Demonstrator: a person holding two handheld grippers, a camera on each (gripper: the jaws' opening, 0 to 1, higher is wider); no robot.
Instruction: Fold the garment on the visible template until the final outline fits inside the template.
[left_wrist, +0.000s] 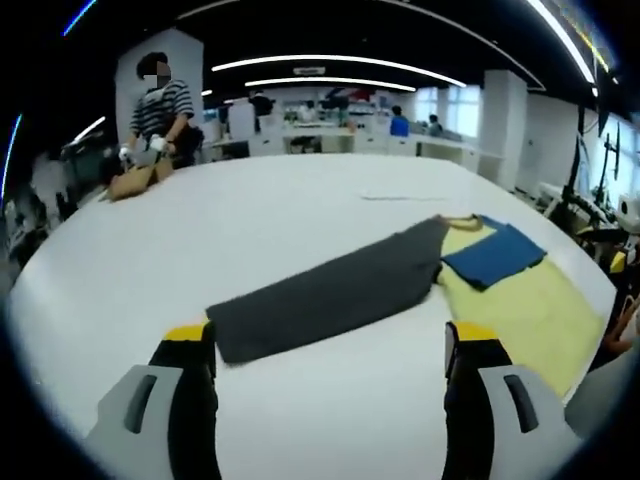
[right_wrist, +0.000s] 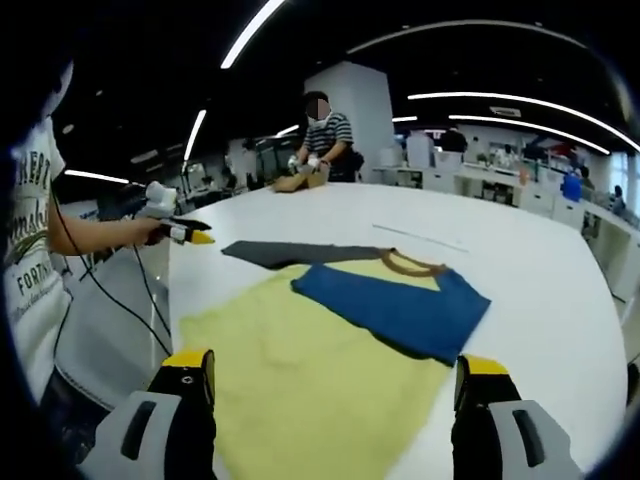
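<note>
The white table (left_wrist: 250, 230) carries everything I work on, and it reaches away to a far edge where a person in a striped shirt (left_wrist: 160, 110) bends over a brown piece of cloth (left_wrist: 135, 180). The garment (right_wrist: 330, 370) lies near my own edge of the table: its yellow body is spread flat, a blue part (right_wrist: 400, 305) is folded over it, a dark grey sleeve (left_wrist: 330, 295) stretches out across the table away from the yellow body, and a brown collar (right_wrist: 405, 263) shows where the three colours meet. In the left gripper view my left tool (left_wrist: 330, 345) hovers just above the table beside the free end of the grey sleeve, its two yellow-tipped jaws spread wide and gripping nothing. In the right gripper view my right tool (right_wrist: 335, 375) hangs over the yellow body, jaws likewise spread wide and bare. That same view catches my left hand (right_wrist: 150, 232) off the table's side edge, holding the left tool out toward the grey sleeve.
</note>
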